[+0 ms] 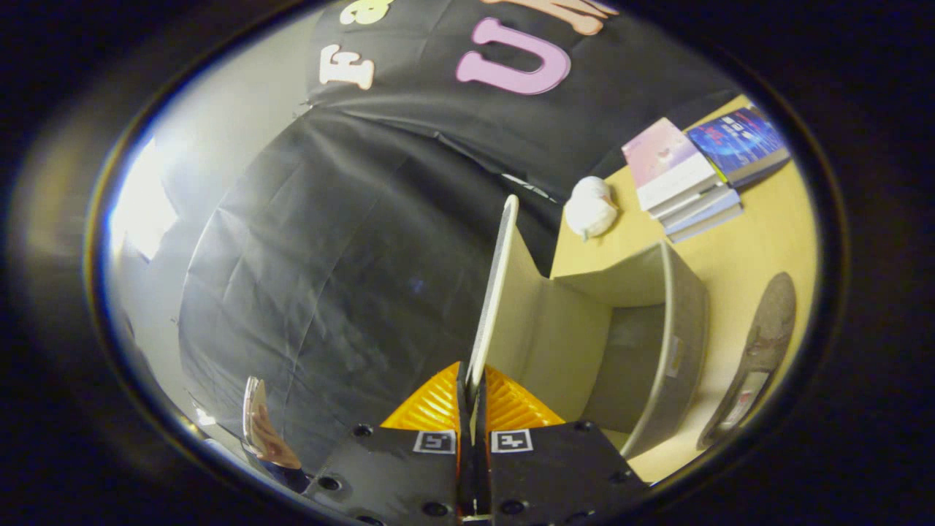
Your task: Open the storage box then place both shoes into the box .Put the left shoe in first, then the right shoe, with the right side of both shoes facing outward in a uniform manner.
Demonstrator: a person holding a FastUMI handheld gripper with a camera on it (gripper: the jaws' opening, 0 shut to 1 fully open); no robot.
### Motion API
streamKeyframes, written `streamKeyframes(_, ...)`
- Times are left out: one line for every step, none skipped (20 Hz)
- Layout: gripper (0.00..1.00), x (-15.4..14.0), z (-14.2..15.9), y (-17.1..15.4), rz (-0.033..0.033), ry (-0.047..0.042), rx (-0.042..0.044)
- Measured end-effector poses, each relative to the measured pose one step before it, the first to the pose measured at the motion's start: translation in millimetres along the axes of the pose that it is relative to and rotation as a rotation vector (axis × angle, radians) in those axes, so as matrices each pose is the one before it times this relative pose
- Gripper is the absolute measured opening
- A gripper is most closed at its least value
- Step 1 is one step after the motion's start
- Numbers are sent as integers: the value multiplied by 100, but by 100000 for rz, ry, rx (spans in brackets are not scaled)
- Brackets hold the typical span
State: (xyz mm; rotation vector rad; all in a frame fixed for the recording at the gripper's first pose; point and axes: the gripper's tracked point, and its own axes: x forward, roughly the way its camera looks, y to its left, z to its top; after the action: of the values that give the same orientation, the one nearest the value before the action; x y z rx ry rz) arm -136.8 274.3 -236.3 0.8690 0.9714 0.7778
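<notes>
- Between the ribbed fingers of the gripper (473,409), pinched tight, stands the thin flat lid (491,292) of the grey fabric storage box (676,343), swung upright.
- Beside the open box lies a dark shoe (760,358) on the smooth yellow table (767,241).
- Beyond, a white crumpled bundle (590,208) and stacked books (694,179).

the storage box (657,343) looks like matt grey cloth over stiff board, its lid (493,292) a thin rigid panel with a pale edge, pinched between the ribbed fingers of the gripper (472,409). the table (767,234) is smooth, light wood-look laminate. the books (694,175) have glossy paper covers. the shoe (760,358) looks dull and soft-surfaced. the booth wall (329,277) is creased matt cloth.
</notes>
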Motion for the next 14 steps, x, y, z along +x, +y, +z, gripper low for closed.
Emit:
streamKeyframes(4,727,-283,782,315,1027,-1835)
streamKeyframes(4,860,-225,627,245,1162,-1444)
streamKeyframes(4,959,-301,550,558,1127,-461)
streamKeyframes(4,1024,-169,697,1539,507,578)
streamKeyframes(4,940,-212,689,1299,471,804)
streamKeyframes(4,959,-101,456,872,651,547)
streamKeyframes(4,715,-158,680,763,853,468)
streamKeyframes(4,1010,-183,512,715,1095,-65)
streamKeyframes(4,821,-203,523,367,1165,-576)
streamKeyframes(4,821,-156,304,357,1329,-227)
streamKeyframes(4,852,-282,205,273,1566,398)
streamKeyframes(4,1017,-223,163,274,1435,913)
streamKeyframes(4,1077,-475,131,145,1441,974)
streamKeyframes(4,1089,-234,19,48,1454,956)
